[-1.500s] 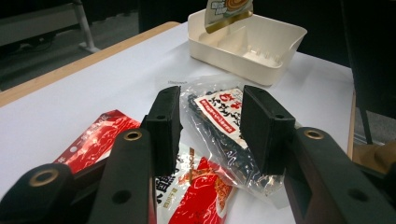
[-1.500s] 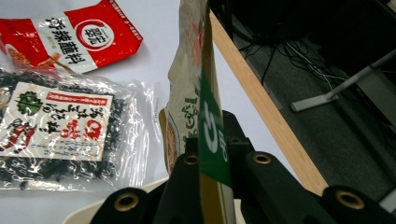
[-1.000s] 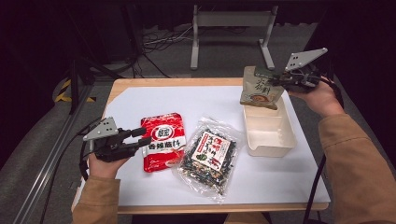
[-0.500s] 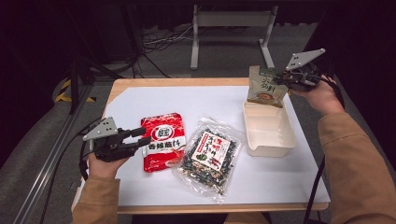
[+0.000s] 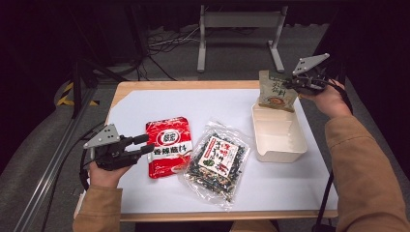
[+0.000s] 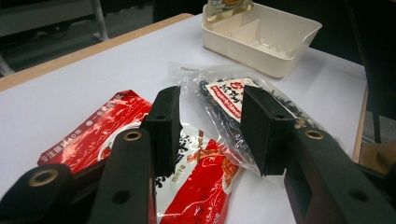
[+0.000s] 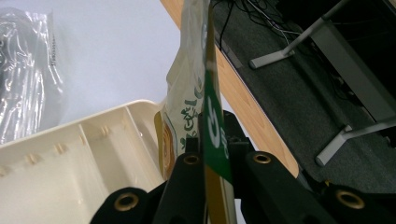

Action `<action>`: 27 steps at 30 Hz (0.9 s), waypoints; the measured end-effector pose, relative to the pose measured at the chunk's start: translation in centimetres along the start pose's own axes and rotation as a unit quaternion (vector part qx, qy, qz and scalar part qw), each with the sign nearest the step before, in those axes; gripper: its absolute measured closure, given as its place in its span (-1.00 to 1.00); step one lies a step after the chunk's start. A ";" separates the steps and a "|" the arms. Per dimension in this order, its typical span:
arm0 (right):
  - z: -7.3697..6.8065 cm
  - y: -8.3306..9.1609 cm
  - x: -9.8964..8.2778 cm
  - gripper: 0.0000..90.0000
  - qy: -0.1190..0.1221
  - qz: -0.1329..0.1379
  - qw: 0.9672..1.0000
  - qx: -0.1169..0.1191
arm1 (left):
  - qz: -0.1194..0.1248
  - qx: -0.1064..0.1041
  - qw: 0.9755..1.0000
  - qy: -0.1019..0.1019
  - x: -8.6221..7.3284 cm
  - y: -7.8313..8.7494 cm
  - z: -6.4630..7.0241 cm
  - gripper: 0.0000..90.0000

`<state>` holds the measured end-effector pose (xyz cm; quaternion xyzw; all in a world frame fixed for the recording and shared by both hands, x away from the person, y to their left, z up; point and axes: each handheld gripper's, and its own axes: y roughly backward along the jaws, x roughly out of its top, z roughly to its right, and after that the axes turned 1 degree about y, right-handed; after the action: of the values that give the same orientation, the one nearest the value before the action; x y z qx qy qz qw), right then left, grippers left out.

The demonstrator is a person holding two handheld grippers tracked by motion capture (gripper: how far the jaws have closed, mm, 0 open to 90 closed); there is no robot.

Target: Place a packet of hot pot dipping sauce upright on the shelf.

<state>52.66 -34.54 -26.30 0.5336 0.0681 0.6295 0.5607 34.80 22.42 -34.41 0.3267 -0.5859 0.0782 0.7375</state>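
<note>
- While the right gripper (image 5: 296, 83) hangs over the far right corner of the bench (image 5: 159, 104), its fingers are pinched tight on the edge of a green and beige pouch (image 5: 277, 90), which hangs upright from them.
- Seen from the right gripper view, that pouch (image 7: 196, 100) runs edge-on straight up between the two black fingers, with its lower part down at the far end of the cream tray (image 7: 70, 158).
- From the high view, the pouch's bottom edge sits at the tray's (image 5: 300, 140) far rim; whether it touches the tray floor I cannot tell.
- The tray is a shallow cream box on the right side of the white bench top, with a divider wall showing inside it.
- Over on the near left, the left gripper (image 5: 145, 147) rests low at the bench, fingers spread wide with nothing between them.
- Its fingertips lie at the left edge of a red packet (image 5: 169, 151) lying flat.
- Just beside the red packet, toward the middle, lies a clear bag of dark bits with a red and white label (image 5: 216, 162), tilted on the bench and apart from the tray.
- Through the left gripper view, the red packet (image 6: 93, 140) and the clear bag (image 6: 224, 93) both lie just beyond the open fingers.
</note>
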 end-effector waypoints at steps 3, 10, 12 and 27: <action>0.1 -0.4 -0.1 0.98 -0.001 -0.002 1.000 0.001 | -0.001 0.001 1.000 0.000 0.0 0.0 0.0 0.29; -0.3 -1.0 0.3 0.98 0.012 0.000 1.000 0.003 | -0.003 -0.001 1.000 0.000 -0.1 -0.1 0.0 0.29; -0.5 -1.2 0.5 0.98 0.015 0.002 1.000 0.007 | -0.004 -0.002 1.000 0.001 0.0 -0.1 0.0 0.29; -1.9 -3.4 -0.5 0.97 0.001 -0.004 1.000 0.030 | -0.002 -0.007 1.000 0.003 0.1 -0.5 -0.2 0.29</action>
<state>53.31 -32.74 -29.72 0.5497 0.0900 0.6250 0.5469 35.26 22.11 -34.58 0.3221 -0.5837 0.0734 0.7417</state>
